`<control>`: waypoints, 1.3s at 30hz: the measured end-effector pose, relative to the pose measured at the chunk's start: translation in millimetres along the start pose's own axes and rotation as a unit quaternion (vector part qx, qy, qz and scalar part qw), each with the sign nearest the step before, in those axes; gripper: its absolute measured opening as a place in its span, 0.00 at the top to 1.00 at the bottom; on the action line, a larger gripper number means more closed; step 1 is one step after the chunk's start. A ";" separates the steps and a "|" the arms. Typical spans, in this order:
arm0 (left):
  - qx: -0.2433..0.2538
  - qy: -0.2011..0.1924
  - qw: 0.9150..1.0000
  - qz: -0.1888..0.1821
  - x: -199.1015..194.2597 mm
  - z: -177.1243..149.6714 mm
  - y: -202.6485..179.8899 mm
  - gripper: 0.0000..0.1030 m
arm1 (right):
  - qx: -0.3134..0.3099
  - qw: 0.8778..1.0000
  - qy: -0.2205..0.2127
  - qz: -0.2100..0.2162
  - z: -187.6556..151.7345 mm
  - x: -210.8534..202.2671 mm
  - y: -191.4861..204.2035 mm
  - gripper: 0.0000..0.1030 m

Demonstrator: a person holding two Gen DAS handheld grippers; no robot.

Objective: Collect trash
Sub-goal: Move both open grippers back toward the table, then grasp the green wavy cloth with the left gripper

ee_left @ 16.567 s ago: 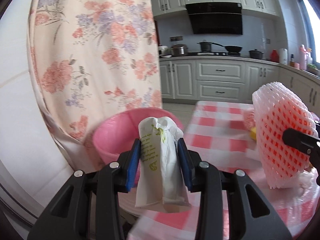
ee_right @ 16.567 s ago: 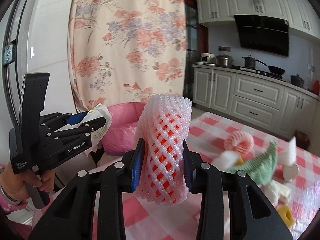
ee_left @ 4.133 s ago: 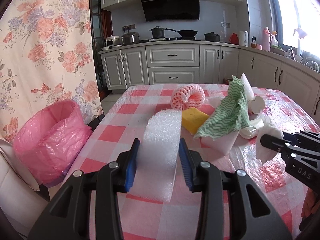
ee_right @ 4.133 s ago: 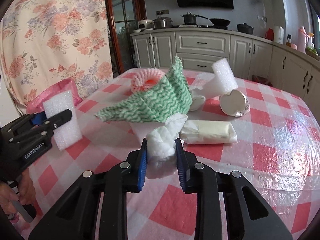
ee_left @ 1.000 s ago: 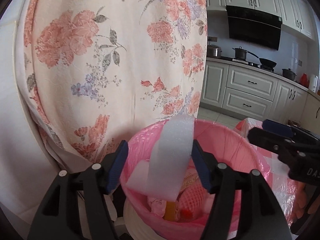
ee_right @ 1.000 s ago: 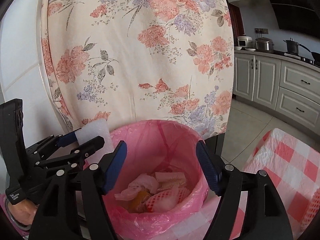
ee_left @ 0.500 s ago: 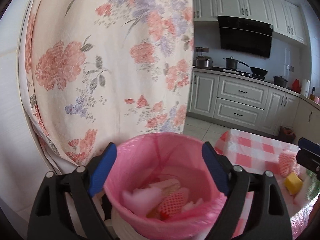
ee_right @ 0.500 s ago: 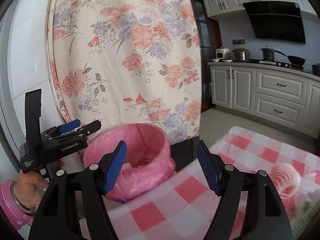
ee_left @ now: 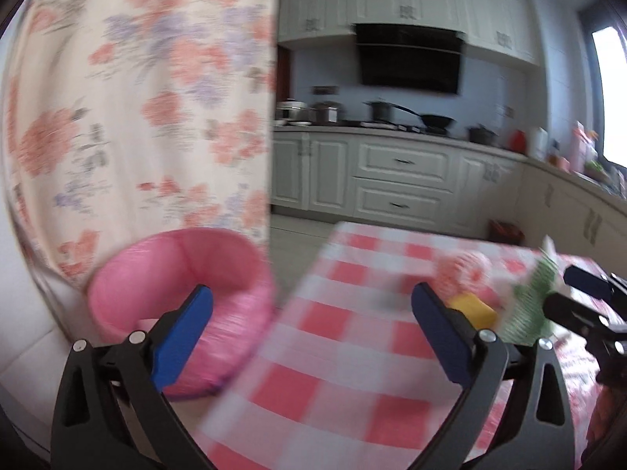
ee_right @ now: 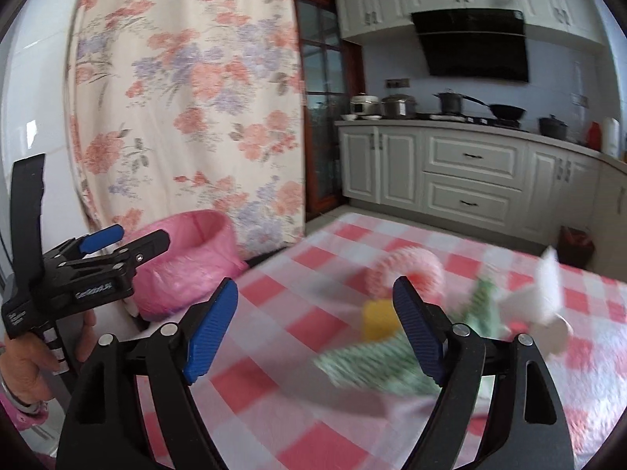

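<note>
I read left gripper (ee_left: 311, 333) jaws opening, empty | right gripper (ee_right: 315, 333) jaws opening, empty | round bin lined with pink plastic bag (ee_left: 176, 274) beside red-checked table (ee_left: 333, 372) | remaining trash (blurred): yellow sponge block (ee_right: 378, 319), green-striped cloth (ee_right: 376, 364) on table.

A flowered curtain (ee_right: 188, 109) hangs to the left of the grippers and beyond them. Straight beyond stands a run of pale kitchen cabinets (ee_right: 470, 172), with pots (ee_right: 450, 102) and a pan (ee_right: 507, 110) on the counter and a black range hood (ee_right: 472, 45) above. Under the fingers spreads a red-and-white checked tablecloth (ee_left: 313, 352). A bright window (ee_left: 609, 94) shows far to the right.
</note>
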State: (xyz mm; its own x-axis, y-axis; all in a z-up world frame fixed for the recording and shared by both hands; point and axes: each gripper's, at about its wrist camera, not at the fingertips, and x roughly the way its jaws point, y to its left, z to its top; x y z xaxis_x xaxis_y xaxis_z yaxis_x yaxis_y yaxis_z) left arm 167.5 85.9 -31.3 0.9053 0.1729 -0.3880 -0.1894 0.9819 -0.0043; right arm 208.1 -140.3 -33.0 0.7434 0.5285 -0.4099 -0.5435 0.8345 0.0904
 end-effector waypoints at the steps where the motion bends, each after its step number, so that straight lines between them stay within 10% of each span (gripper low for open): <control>1: 0.009 0.000 1.000 -0.010 -1.2 -2.7 -11.7 0.05 | 0.008 1.000 0.002 -0.011 -5.7 -6.2 -10.4 0.24; 25: 0.101 0.071 0.981 -0.147 60.8 -30.3 -207.6 0.05 | 0.115 0.981 0.008 -0.159 -55.7 -71.2 -153.4 0.24; 31: 0.118 0.094 0.977 -0.152 77.5 -41.4 -218.8 0.27 | 0.121 0.980 0.015 -0.157 -59.2 -64.5 -159.5 0.24; 36: 0.125 0.096 0.973 -0.166 77.3 -44.9 -213.5 0.80 | 0.126 0.980 0.013 -0.154 -57.5 -58.9 -156.6 0.24; 39: 0.116 0.083 0.975 -0.172 67.4 -40.3 -201.7 0.89 | 0.124 0.981 0.017 -0.150 -57.1 -55.8 -151.0 0.24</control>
State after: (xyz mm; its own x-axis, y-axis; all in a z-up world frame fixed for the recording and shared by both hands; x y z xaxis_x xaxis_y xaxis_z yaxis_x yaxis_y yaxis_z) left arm 251.5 -103.6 -93.7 0.8222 -0.1660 -0.5445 0.2230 0.9740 0.0397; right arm 226.4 -304.7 -75.6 0.8395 0.2510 -0.4820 -0.1874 0.9662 0.1768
